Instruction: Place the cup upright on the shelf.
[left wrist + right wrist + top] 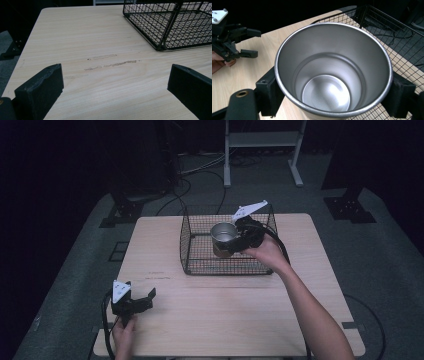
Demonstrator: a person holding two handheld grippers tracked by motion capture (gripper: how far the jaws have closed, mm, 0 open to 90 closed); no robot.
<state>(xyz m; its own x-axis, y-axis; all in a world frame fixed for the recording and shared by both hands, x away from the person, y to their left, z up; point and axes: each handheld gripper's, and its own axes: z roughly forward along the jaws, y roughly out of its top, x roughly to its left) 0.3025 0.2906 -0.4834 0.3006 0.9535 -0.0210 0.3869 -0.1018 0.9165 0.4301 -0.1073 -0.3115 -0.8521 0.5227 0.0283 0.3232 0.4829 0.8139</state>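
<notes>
While the right gripper (235,240) is reaching over the black wire basket (200,262) at the far middle of the wooden table (225,320), its jaws are pinching a stainless steel cup (223,236) from both sides. High view: the cup is sitting upright with its open mouth facing up, inside the basket's outline and near its far right part; whether it is resting on the basket floor or hanging just above it cannot be told. The right hand (267,251) is gripping the tool from the basket's right side, forearm running back to the near right edge of the table.

Right gripper view: the cup (332,82) is showing a bare, shiny interior with a round bottom, a black jaw pressing against each side just under the rim. Basket mesh (402,50) is running behind and to the right of it.

The left gripper (137,302) is lying low over the near left corner of the table, well apart from the basket, the left hand (123,336) holding it from below. Its jaws are standing spread with nothing between them; the left gripper view is showing bare wood grain with a few faint scuff marks (112,63) between the two black jaws, and the basket's corner (165,32) at upper right. From the right gripper view, the left gripper (249,42) is showing at far left, jaws apart.
</notes>
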